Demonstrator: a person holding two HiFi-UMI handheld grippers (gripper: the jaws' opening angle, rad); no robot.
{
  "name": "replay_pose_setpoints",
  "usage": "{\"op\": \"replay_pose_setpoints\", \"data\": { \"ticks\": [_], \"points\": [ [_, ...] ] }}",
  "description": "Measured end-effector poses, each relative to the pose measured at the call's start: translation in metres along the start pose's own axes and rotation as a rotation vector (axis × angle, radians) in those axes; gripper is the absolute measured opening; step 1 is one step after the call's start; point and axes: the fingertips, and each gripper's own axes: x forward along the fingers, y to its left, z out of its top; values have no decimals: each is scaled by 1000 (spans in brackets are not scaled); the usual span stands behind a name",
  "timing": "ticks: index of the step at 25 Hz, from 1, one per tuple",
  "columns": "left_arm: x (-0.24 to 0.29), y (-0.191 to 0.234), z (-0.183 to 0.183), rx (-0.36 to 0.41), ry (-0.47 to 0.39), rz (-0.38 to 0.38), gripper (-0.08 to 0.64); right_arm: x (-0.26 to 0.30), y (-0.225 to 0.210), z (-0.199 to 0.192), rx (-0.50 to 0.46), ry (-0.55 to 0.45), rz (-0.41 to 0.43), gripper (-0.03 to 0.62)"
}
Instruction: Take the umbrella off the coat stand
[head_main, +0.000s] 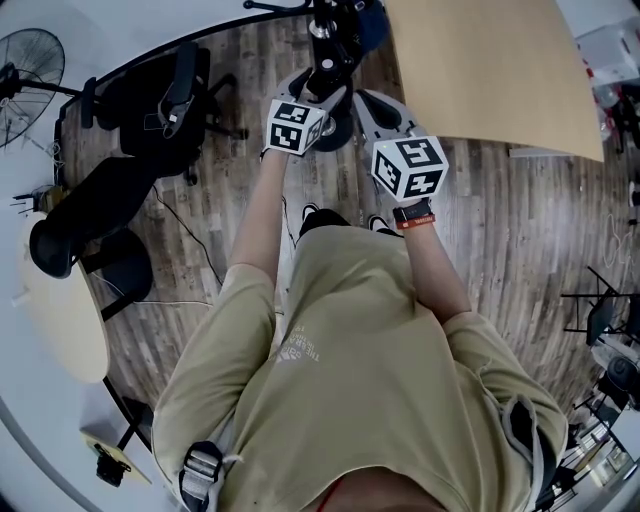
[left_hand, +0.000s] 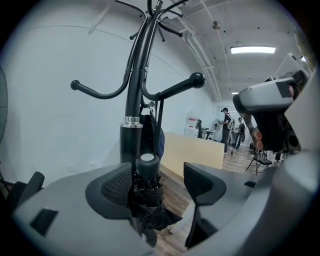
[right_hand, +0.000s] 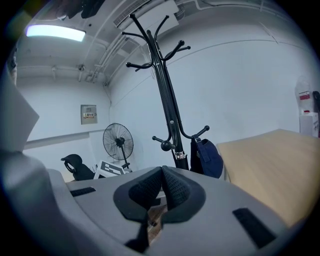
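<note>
The black coat stand (left_hand: 133, 100) rises close in front of me in the left gripper view. A folded black umbrella (left_hand: 146, 187) hangs by a strap from its lower right hook (left_hand: 175, 88). My left gripper (left_hand: 159, 186) is open, its jaws wide on either side of the umbrella. The umbrella sits near the left pad (left_hand: 116, 187) and well apart from the right one. My right gripper (right_hand: 162, 186) is shut with nothing between its pads and points at the coat stand (right_hand: 165, 100) from farther off. From the head view, both grippers, left (head_main: 318, 92) and right (head_main: 368, 108), reach toward the stand's base (head_main: 330, 45).
A navy bag (right_hand: 209, 157) hangs on the stand's lower hook. A light wooden table (head_main: 480, 70) stands just right of the stand. Black office chairs (head_main: 160, 95) and a floor fan (head_main: 25, 60) are at the left. People (left_hand: 227, 127) stand far off.
</note>
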Motion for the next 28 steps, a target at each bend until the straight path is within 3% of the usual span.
{"op": "replay_pose_setpoints", "data": {
  "ticks": [4, 11, 14, 28],
  "points": [
    [11, 3, 1, 30, -24, -11, 306, 4, -7, -1, 11, 4, -10, 15],
    [29, 14, -3, 5, -30, -4, 300, 7, -18, -2, 22, 3, -23, 15],
    [28, 19, 1, -32, -52, 11, 190, 4, -22, 1, 28, 1, -33, 15],
    [14, 15, 18, -46, -56, 47, 184, -2, -24, 5, 49, -8, -15, 15]
  ]
}}
